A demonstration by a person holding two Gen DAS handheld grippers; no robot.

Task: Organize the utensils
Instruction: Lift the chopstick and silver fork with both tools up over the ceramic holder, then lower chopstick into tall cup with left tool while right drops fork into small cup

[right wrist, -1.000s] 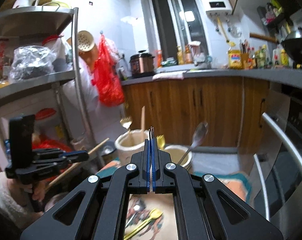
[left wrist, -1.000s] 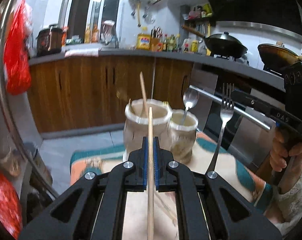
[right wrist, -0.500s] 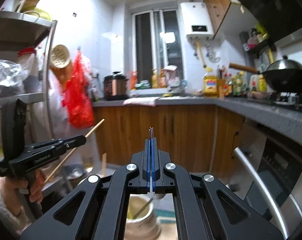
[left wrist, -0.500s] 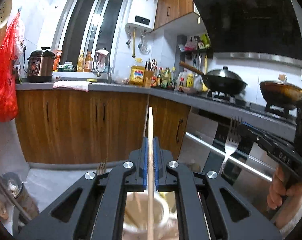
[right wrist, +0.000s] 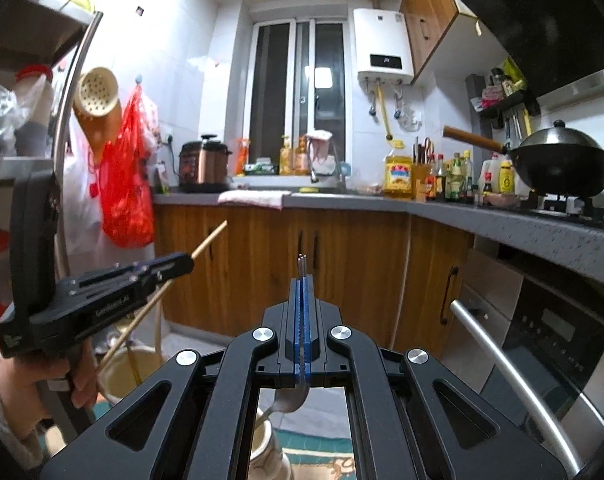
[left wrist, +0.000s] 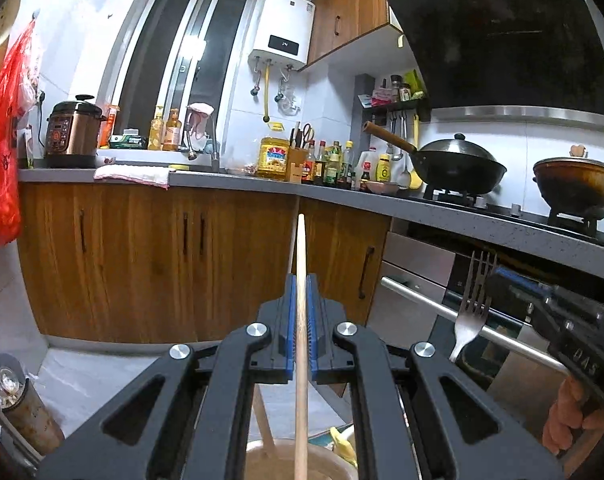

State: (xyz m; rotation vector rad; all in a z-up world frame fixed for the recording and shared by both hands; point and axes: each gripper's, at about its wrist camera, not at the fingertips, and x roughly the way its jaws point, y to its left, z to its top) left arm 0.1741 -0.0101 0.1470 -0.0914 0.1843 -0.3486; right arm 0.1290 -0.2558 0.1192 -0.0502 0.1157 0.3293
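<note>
The chopstick sat clamped between the blue pads of the left gripper, its lower end hanging over the mouth of the wide cream holder directly beneath, its tip pointing up past the jaws. It looked light, stiff and smooth, so a hold near mid-length, as here, probably kept it from pivoting or slipping. Beside it, the right gripper was clenched on the fork, gripped edge-on at the neck just below the tines; the steel was likely slick and heavier toward the handle, which hung down over the smaller cup. A second chopstick already leaned in the wide holder. Beyond stood the wooden cabinets, then the countertop.
</note>
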